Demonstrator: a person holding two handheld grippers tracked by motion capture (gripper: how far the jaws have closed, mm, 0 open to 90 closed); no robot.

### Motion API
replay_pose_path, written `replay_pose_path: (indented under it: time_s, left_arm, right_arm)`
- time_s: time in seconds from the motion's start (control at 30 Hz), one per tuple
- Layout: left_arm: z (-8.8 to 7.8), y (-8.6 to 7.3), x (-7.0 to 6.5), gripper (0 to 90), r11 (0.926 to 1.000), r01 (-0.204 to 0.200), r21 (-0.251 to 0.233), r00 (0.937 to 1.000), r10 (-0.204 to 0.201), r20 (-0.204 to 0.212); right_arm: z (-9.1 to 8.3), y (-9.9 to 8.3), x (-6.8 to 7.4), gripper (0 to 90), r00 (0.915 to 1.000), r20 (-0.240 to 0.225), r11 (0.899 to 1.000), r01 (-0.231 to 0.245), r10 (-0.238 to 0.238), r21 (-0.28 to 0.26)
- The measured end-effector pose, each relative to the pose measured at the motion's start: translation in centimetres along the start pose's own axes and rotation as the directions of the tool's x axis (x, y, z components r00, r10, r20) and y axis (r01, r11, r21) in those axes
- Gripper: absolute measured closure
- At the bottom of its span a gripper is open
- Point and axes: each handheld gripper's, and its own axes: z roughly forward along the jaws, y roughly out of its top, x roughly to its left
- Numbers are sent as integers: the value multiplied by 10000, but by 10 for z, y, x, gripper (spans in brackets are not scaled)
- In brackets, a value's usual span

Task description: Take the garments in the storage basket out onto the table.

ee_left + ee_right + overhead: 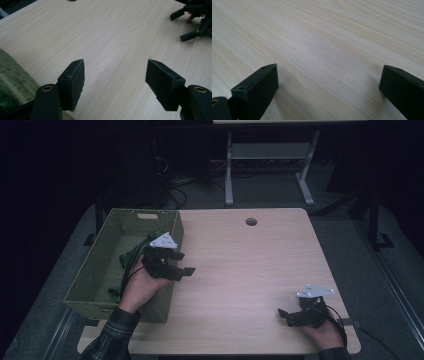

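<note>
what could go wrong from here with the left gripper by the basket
1. The left gripper hangs open and empty right at the green basket near wall; a careless sweep could knock or drag the basket, which already sits at the table left edge.
2. Its cable trails down into the basket over a dark green thing lying there and might snag on it.
3. The right gripper rests open near the table's front edge, so it could slip off.

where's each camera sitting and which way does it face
High view: above the person's side, facing forward and down on the table and basket; both forearms and both tools show.
Left gripper view: on the left tool, looking across the table; its open jaws show.
Right gripper view: on the right tool, low over bare wood; its open jaws show.
Shared: high and left gripper views both show the right tool.
</note>
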Motion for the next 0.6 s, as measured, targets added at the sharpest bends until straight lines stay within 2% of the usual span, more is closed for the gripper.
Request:
replay_pose_path:
  time_s: [0.1,0.47,0.6]
  left_arm:
    - [-8,-3,6,367,10000,5,-3,9999,-5,-156]
    - [-31,-15,27,540,9981,615,-82,9950,-619,-780]
    - [-37,-21,34,564,9970,776,5,9924,-772,-953]
  right_arm:
    - [0,0,0,18,10000,0,10000,-2,2,2]
    - [0,0,0,18,10000,-8,10000,-4,4,-3]
    - [0,0,0,19,10000,-2,10000,-7,7,3]
